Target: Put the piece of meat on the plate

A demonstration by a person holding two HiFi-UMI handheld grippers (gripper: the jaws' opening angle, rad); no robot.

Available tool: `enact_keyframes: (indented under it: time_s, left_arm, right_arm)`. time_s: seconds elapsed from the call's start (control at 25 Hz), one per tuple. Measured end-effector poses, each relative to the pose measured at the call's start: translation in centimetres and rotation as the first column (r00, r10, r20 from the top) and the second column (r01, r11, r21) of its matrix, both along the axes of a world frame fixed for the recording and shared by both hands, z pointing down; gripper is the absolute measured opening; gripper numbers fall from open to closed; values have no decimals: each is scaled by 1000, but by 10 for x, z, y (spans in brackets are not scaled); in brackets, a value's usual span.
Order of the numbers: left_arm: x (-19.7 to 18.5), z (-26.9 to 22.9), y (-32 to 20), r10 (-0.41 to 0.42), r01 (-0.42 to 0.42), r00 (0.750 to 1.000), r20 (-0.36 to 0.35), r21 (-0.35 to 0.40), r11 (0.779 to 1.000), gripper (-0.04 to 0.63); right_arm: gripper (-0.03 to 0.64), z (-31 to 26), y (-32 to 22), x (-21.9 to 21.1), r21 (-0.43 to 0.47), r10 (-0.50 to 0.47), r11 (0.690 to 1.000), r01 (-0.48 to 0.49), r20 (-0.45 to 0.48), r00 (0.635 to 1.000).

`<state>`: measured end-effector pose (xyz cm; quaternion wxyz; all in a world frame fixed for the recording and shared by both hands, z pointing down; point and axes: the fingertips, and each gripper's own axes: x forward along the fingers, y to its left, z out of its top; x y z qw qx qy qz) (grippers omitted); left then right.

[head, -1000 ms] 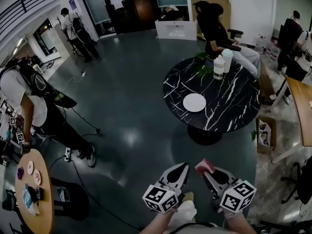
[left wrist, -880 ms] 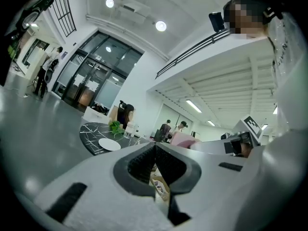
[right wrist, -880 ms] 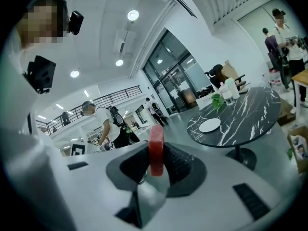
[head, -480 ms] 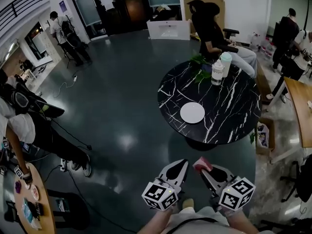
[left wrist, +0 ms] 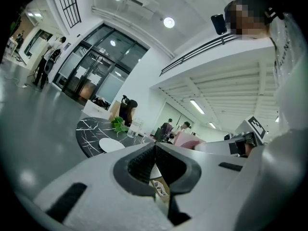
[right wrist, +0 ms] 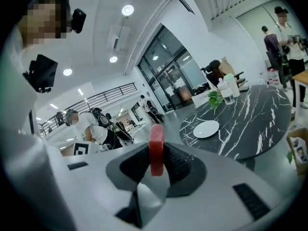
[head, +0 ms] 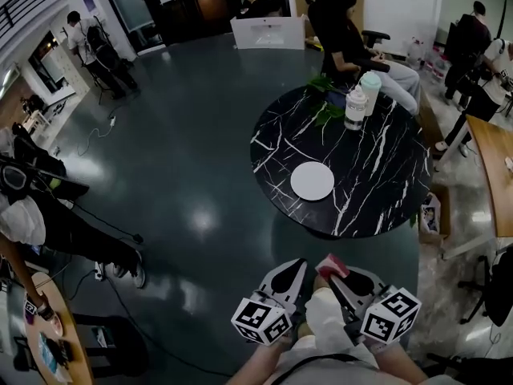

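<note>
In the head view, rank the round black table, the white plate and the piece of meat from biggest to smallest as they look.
1. round black table
2. white plate
3. piece of meat, which looks smallest even though it is nearest the camera

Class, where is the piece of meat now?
The piece of meat is at the head view's bottom right, clamped in the right tool, short of the table bearing the plate.

Table (head: 377,203): round, black-marbled, right of centre in my head view.
Plate (head: 312,180): white, on its left half.
Bottles (head: 355,107): two, upper edge, beside plant (head: 325,112).
</note>
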<state>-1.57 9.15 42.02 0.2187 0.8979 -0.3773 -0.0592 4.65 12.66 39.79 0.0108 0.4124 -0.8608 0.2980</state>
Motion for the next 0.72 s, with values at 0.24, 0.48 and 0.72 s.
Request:
enact_keyframes:
  time_s: [0.24,0.48,0.72]
  left_arm:
    - [-13,-1,-48,-53,53,998,14,4,999,9]
    - [-19,-8,-103,-100,99,995,20,33,995,9]
    - [-15,-5,-147,-130,129,991,25,20,991,9]
  right_arm:
    - [87,2,-50,-11,-5,-55,998,55,15,998]
    - [87,9,-103,-17,-18,-104,994,104,11,995]
    - [87,8,-150,-14,-17,-143,990,143,18,990]
